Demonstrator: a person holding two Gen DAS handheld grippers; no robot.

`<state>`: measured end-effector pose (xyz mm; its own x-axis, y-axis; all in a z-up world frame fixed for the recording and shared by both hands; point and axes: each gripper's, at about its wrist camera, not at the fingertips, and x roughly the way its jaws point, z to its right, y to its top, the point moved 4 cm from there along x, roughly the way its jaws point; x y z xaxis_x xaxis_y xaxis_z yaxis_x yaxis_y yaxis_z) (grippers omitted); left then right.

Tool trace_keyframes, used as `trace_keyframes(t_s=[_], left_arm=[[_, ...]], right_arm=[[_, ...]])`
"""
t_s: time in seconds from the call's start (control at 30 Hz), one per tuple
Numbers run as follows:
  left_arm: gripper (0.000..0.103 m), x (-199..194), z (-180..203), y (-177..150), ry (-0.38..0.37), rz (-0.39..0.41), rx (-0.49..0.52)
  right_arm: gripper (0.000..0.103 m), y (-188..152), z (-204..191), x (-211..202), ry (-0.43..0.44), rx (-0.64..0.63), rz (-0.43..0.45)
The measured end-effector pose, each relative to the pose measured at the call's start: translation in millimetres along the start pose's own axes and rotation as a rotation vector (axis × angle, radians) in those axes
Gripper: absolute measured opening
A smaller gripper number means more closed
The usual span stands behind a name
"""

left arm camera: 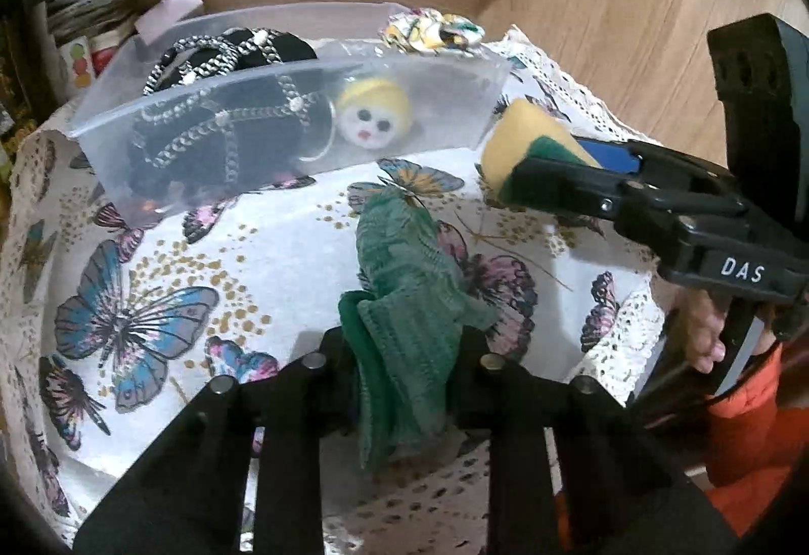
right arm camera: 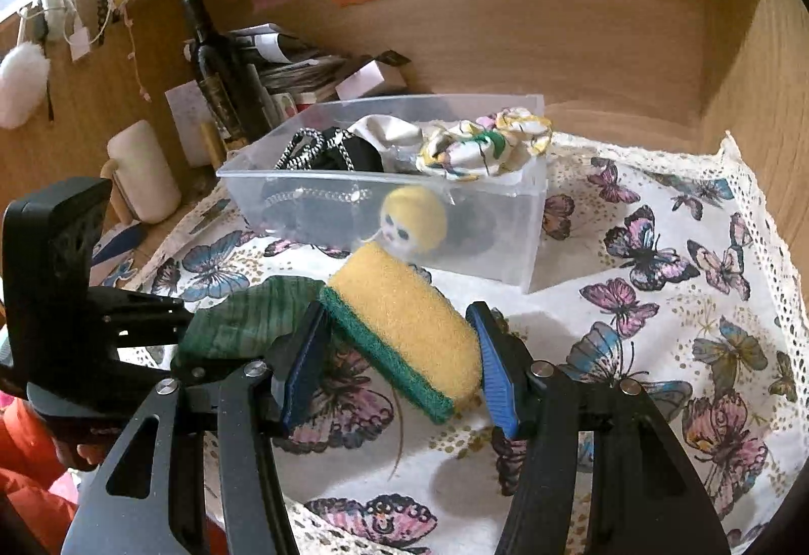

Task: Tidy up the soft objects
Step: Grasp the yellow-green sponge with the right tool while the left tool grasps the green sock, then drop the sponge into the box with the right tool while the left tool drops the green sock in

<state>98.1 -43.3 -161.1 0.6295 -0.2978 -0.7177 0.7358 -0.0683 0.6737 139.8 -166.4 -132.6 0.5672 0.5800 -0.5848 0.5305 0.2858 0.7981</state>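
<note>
Yellow, green-backed sponge in right hand-held gripper; crumpled green cloth seemingly pinched by left hand-held gripper.

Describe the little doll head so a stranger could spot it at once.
Find the clear plastic bin standing at the back of the butterfly tablecloth. Inside, seen through its front wall, lies the doll head, beside a black item with silver chain. It is the only thing there with a face: pale, dark-eyed, red-mouthed, under yellow hair.

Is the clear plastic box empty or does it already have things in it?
Not empty. The clear box holds a yellow-haired doll head, a black chained item and a patterned scrunchie.
</note>
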Motion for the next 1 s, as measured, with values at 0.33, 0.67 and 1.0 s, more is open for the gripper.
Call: trace_keyframes(t_s=[0.33, 0.67, 1.0], left_arm=[[0.021, -55.0, -34.5, 42.7, 0.117, 0.19, -0.04], [0.021, -99.2, -72.8, 100.3, 0.197, 0.351, -0.09], [0.021, -55.6, -99.9, 119.0, 0.182, 0.259, -0.109]], right_arm=[[0.052, 29.2, -14.5, -15.8, 0.0, -0.052, 0.091], [0.052, 89.8, -31.6, -23.6, -0.027, -0.143, 0.227], [0.052, 112.4, -23.0, 29.3, -0.046, -0.14, 0.153]])
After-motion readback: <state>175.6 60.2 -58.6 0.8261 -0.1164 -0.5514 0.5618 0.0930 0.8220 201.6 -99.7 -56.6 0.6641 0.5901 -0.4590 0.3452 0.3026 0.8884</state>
